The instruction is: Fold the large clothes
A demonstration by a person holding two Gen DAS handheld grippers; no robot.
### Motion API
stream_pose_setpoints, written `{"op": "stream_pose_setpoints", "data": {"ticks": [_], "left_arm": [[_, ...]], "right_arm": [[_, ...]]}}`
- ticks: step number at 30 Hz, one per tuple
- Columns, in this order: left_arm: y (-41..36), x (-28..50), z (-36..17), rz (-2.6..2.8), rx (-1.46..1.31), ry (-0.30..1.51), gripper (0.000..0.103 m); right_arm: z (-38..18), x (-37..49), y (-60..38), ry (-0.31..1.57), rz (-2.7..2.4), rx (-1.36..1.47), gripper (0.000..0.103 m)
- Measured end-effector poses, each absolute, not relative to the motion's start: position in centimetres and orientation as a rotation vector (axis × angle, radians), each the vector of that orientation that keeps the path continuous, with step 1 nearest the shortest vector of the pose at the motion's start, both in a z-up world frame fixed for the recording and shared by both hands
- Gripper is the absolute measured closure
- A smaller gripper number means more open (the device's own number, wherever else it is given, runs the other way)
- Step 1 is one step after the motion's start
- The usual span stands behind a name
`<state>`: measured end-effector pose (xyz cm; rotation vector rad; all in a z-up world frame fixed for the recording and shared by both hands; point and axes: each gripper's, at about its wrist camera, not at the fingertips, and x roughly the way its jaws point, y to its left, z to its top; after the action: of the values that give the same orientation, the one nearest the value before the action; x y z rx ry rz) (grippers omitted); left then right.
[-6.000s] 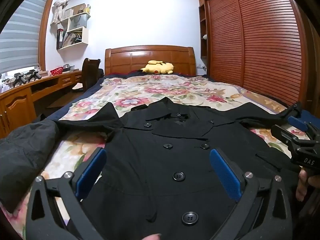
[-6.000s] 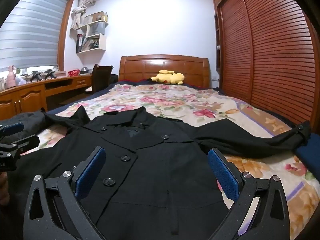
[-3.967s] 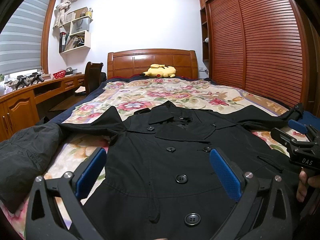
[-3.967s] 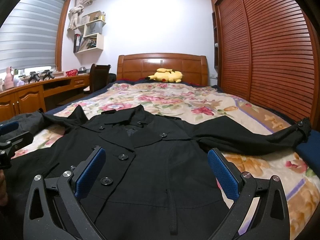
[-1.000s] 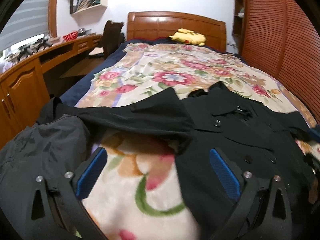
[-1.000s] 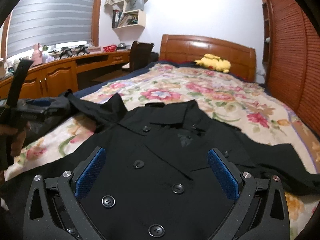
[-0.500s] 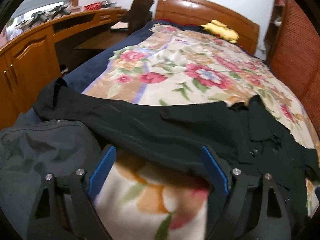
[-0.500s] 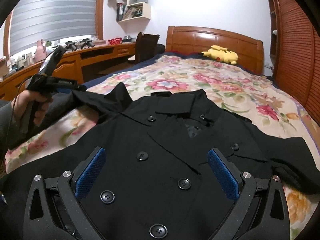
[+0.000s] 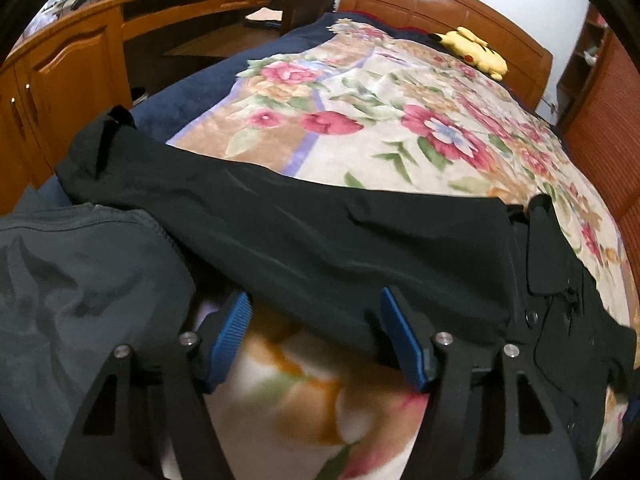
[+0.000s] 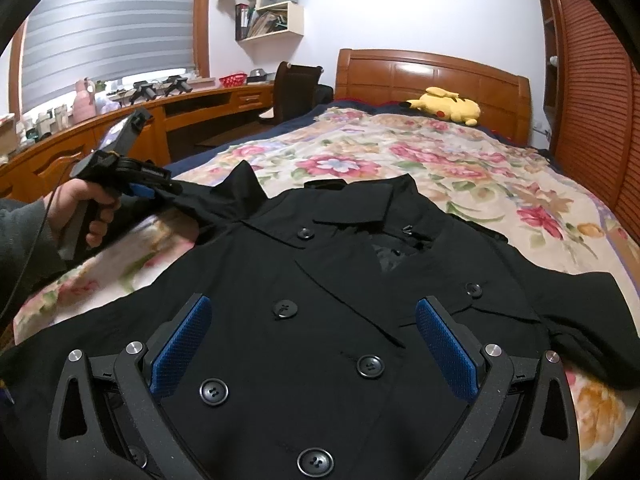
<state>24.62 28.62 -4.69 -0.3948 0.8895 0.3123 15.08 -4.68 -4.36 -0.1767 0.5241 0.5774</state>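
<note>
As I look along my left gripper (image 9: 316, 328), its blue pads (image 9: 232, 332) stand partly apart at the near edge of the coat's sleeve (image 9: 280, 232), which stretches across the floral blanket (image 9: 400, 120) from the coat's body at right to a cuff at far left. The jaws have just been closing; the sleeve's hem lies at their tips, though I cannot tell whether the pads press on it yet. A grey garment (image 9: 80, 288) lies bunched at left, partly under the sleeve. A yellow plush (image 9: 472, 52) sits by the headboard (image 9: 440, 4), and a wooden desk (image 9: 120, 32) runs along the left.

From my right gripper (image 10: 316, 340), the black coat (image 10: 320, 280) lies face up on the bed, buttons and collar showing, its other sleeve spread to the right. This gripper's jaws stand wide over the coat's front, nothing between the pads. At left, my hand (image 10: 88, 208) holds the left gripper's handle, its tip at the sleeve. Beyond are the blinds (image 10: 112, 28), wall shelves (image 10: 272, 12), a chair (image 10: 296, 88) and the slatted wardrobe doors (image 10: 592, 80).
</note>
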Motion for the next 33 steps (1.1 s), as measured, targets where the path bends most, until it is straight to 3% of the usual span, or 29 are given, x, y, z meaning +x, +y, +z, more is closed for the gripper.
{"op": "stream_pose_setpoints", "data": {"ticks": [6,8,10,13,25,33], "left_arm": [[29.4,25.8,-4.5,0.372,-0.330,0.901,0.055],[29.8,25.9,-4.3,0.367,-0.326,0.891,0.066],[30.2,25.8,-4.1,0.361,-0.326,0.886,0.092],[29.6,25.5,-3.4,0.332,-0.300,0.852,0.102],[17.2,21.7,4.3,0.024,-0.093,0.704,0.103],[11.0,17.5,3.6,-0.094,-0.030,0.723,0.103]], "right_arm": [[-4.4,15.2,-4.7,0.519,0.569,-0.179,0.000],[-4.4,15.2,-4.7,0.519,0.569,-0.179,0.000],[-4.4,15.2,-4.7,0.519,0.570,-0.181,0.000],[-4.4,15.2,-4.8,0.518,0.570,-0.182,0.000],[-3.9,15.7,-5.9,0.500,0.532,-0.173,0.000],[-3.8,15.6,-6.1,0.495,0.524,-0.175,0.000]]}}
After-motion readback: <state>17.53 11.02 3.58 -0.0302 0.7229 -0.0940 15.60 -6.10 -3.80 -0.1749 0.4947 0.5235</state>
